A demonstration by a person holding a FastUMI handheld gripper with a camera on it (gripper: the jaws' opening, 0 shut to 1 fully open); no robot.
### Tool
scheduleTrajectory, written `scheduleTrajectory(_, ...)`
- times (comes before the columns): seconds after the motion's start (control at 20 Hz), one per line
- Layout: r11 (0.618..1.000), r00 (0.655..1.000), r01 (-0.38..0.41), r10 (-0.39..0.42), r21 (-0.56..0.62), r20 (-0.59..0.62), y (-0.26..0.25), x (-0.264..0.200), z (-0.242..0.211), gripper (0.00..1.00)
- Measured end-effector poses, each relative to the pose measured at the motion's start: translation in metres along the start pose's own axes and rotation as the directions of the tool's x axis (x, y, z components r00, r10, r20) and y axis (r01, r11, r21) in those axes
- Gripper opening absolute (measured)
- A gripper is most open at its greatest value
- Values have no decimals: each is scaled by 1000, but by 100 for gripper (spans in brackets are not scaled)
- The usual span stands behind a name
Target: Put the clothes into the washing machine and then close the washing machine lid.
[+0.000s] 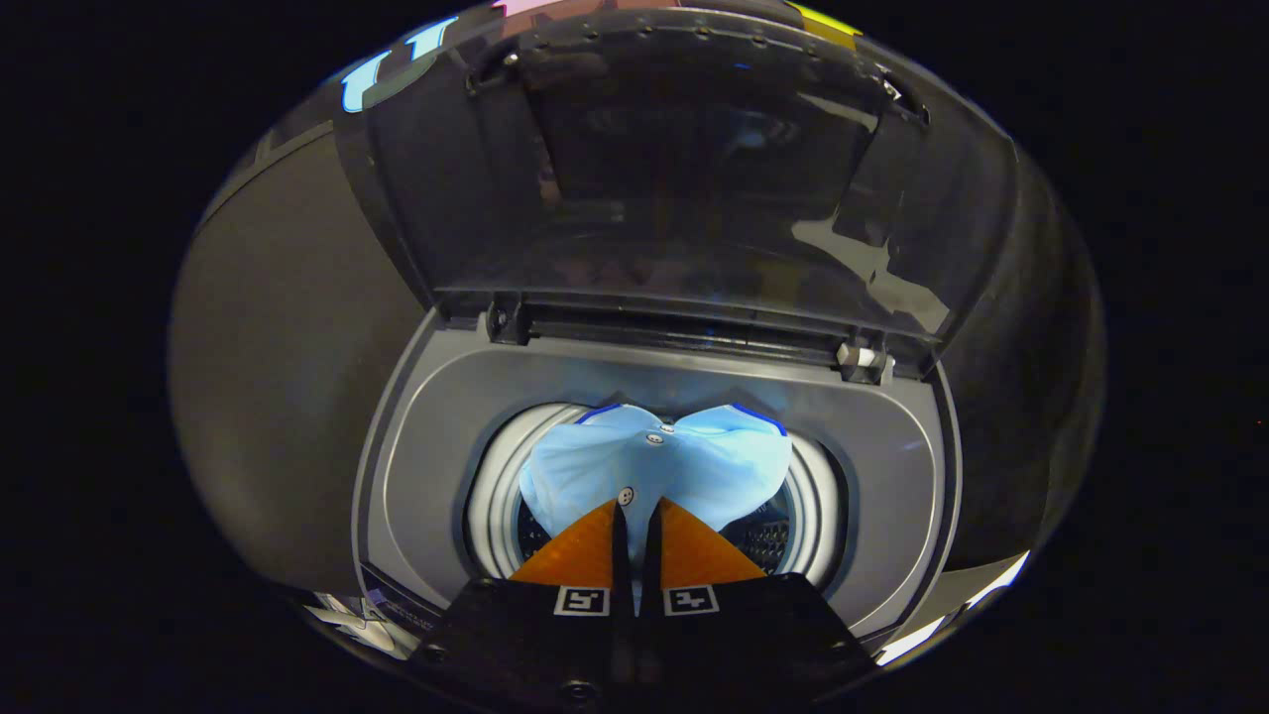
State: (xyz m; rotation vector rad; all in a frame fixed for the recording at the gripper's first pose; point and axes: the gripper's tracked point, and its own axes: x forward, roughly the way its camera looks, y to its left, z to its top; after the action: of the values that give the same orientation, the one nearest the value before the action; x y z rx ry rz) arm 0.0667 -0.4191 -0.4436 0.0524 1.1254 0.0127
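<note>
A light blue buttoned shirt (654, 466) with dark blue trim hangs bunched over the round drum opening (491, 506) of a grey top-loading washing machine (426, 436). My gripper (635, 508) is shut on the shirt's button placket, its orange fingers (585, 555) nearly touching with fabric pinched between them. The shirt spreads out just ahead of the fingertips, above the perforated drum (768, 540). The machine's dark see-through lid (684, 159) stands open, tilted up and back beyond the drum.
The lid's hinges (861, 359) sit along the back edge of the grey top panel. Dark booth wall surrounds the machine on both sides. The control strip (387, 610) runs along the machine's near edge, left of the gripper body.
</note>
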Motion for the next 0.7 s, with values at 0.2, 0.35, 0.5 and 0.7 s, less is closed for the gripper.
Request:
scheduleTrajectory(0.2, 1000, 999, 30, -30, -2, -44, -3, 14, -16, 5)
scheduleTrajectory(0.35, 993, 994, 59, -48, 104, -103, -7, 23, -34, 5)
scheduleTrajectory(0.5, 986, 991, 85, -69, 146, -112, -14, 22, -35, 7)
scheduleTrajectory(0.7, 982, 994, 81, -67, 169, -87, -12, 24, -25, 41)
